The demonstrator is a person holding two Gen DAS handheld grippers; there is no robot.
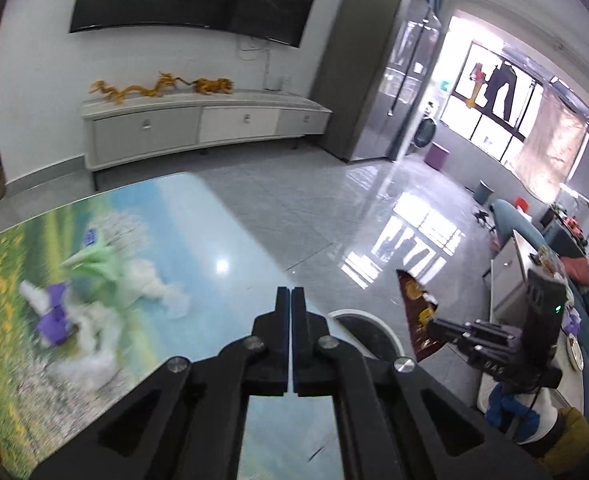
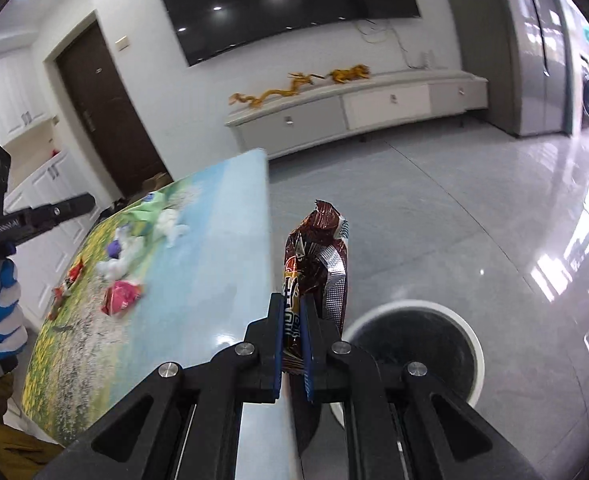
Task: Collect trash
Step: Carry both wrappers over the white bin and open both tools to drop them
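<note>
trash is what this job is about, and some of it is on its way out now. the right gripper (image 2: 292, 322) is clamped on a brown shiny snack wrapper (image 2: 318, 256), which stands up between its blue pads. the wrapper hangs past the edge of the table (image 2: 198, 280), near the round white bin (image 2: 474, 344) on the floor. it is beside the bin's mouth, not yet over it, so it is not dropped in yet.

the left gripper (image 1: 290, 320) has its two fingers pressed together with nothing between them. it hangs over the table edge.

lots of trash is left on the table. there is a pink crumpled wrapper (image 2: 121, 295), some white tissue wads (image 2: 170, 222), a green crumpled piece (image 2: 150, 206), a purple scrap (image 2: 113, 246), and small red wrappers (image 2: 68, 280) near the far side. the inside of the bin looks dark, so i cannot tell what is in it.

so i think the job is only partly done. the brown wrapper needs to go in the bin, and then all the other bits need picking up too.
</note>
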